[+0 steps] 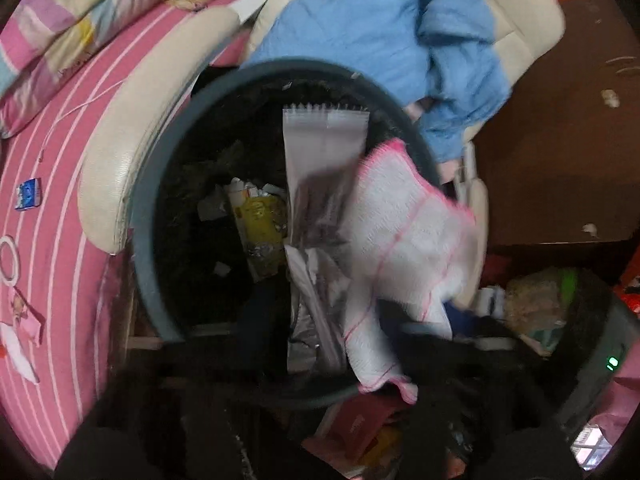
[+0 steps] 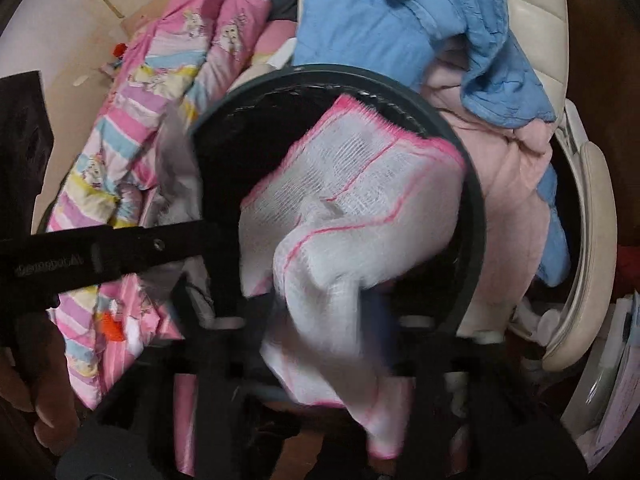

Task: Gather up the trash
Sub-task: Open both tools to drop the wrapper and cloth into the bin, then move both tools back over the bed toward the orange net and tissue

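Observation:
A dark round trash bin (image 1: 144, 248) (image 2: 476, 216) lies straight below both grippers. My left gripper (image 1: 340, 340) is open, its black fingers wide apart. A long silver and white wrapper (image 1: 324, 144) hangs loose between them over the bin's mouth. My right gripper (image 2: 320, 344) is open too. A white cloth with pink edging (image 2: 352, 200) (image 1: 408, 232) sags between its fingers, blurred, and no pad presses on it. A yellow packet (image 1: 264, 220) and paper scraps lie at the bottom of the bin.
A cream chair (image 1: 120, 152) with a blue garment (image 1: 360, 28) (image 2: 380, 20) stands behind the bin. A pink striped bed (image 1: 52, 200) and patterned quilt (image 2: 168, 92) lie to the left. Brown floor (image 1: 560, 120) is on the right, and clutter (image 1: 536, 304) lies beside the bin.

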`<state>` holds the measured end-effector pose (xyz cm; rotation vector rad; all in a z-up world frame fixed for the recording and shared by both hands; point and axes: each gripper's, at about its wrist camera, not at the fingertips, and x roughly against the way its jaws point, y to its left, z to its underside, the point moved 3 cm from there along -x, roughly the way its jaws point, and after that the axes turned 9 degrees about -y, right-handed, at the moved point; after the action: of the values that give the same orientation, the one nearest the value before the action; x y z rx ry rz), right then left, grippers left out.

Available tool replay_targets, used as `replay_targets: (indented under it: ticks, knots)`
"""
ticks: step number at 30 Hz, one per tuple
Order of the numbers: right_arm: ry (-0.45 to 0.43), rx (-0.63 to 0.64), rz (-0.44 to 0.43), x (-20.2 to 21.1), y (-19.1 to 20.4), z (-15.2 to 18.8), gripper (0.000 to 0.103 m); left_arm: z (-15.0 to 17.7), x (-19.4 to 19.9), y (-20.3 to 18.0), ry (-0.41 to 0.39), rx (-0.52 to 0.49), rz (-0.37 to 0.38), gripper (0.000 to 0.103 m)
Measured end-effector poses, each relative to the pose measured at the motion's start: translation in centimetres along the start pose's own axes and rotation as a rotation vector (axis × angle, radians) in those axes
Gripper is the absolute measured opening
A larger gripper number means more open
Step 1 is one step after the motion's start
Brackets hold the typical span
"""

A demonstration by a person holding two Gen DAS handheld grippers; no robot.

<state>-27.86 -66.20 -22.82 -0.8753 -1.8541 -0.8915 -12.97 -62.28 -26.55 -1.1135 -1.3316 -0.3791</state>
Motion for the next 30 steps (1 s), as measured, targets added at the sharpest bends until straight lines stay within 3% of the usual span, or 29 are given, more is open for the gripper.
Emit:
replay_targets:
  ticks: [7, 15, 21, 30]
  knots:
    - [0.000, -0.030, 0.071, -0.7, -2.7, 0.1, 0.083, -0.6, -1.7, -0.2, 0.017, -0.027, 0.008, 0.082]
    - [-0.015, -0.042, 0.035, 0.9, -1.1, 0.7, 0.089, 0.7, 1.0, 1.7, -0.028, 0.051, 0.023, 0.085]
    - [-0.025, 0.000, 0.006, 1.4, 4.0, 1.3, 0.090, 2.1, 5.1, 5.1, -0.083, 0.095, 0.014, 0.086]
    - [-0.016, 0.145, -0.067, 1.7, 16.1, 4.9, 0.090, 6.9, 13.2, 15.5, -0.172, 0.240, -0.011, 0.086]
